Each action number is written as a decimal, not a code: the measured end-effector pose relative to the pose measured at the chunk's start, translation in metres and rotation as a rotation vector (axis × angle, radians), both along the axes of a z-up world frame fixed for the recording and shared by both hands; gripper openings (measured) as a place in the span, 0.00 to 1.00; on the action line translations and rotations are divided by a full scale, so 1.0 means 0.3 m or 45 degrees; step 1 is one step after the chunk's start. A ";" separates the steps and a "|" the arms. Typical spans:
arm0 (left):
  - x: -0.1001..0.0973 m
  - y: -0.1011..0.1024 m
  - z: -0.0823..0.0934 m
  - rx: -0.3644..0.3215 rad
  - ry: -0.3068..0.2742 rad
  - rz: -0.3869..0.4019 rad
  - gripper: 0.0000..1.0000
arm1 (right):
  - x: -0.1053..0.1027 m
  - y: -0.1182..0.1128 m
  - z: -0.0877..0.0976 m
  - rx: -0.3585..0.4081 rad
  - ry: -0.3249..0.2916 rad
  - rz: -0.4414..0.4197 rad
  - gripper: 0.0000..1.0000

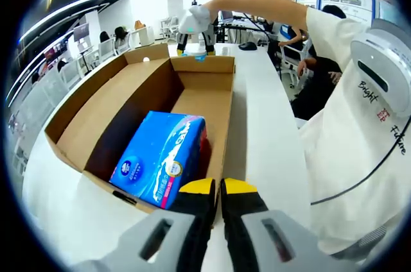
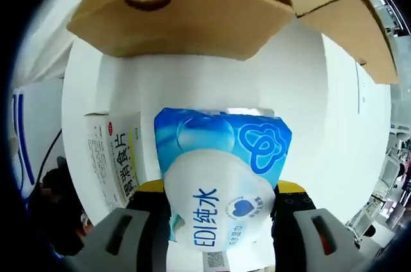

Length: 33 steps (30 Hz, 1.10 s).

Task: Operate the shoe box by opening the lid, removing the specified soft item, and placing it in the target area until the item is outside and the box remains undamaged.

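An open cardboard shoe box [image 1: 192, 102] lies on the white table, its lid [image 1: 103, 115] folded out to the left. A blue soft tissue pack [image 1: 164, 156] rests inside at the near end. My left gripper [image 1: 218, 190] is shut with nothing in it, its yellow tips at the box's near wall. My right gripper [image 2: 219, 188] is shut on a blue-and-white soft wipes pack [image 2: 221, 176], held above the table. A person's arm carries the right gripper [image 1: 196, 41] just beyond the box's far end.
A small white medicine carton [image 2: 119, 156] lies on the table [image 2: 192, 86] left of the held pack. The box's cardboard flaps [image 2: 186, 15] are close ahead. Further off are a person's white-clothed body [image 1: 350, 150], chairs and desks.
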State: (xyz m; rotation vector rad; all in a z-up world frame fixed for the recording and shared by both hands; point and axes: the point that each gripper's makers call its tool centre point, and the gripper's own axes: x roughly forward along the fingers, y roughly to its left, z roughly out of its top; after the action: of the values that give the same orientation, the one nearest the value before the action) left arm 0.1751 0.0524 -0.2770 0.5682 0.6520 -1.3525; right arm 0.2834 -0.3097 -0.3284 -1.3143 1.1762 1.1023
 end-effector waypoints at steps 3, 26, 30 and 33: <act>0.000 0.000 0.000 0.001 0.001 0.001 0.04 | -0.002 0.000 0.002 0.024 0.003 -0.015 0.63; 0.001 0.000 0.001 -0.004 -0.015 0.011 0.04 | -0.016 -0.020 0.096 0.084 -0.102 -0.198 0.52; 0.001 0.000 0.002 -0.006 -0.013 0.009 0.04 | -0.028 -0.020 0.131 0.111 -0.149 -0.222 0.47; 0.001 0.000 0.002 -0.012 -0.013 0.006 0.04 | -0.038 -0.014 0.155 0.154 -0.171 -0.270 0.43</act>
State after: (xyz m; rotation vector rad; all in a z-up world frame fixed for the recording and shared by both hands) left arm 0.1754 0.0524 -0.2763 0.5657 0.6381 -1.3464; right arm 0.2720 -0.3140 -0.2819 -1.1249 1.1035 0.9030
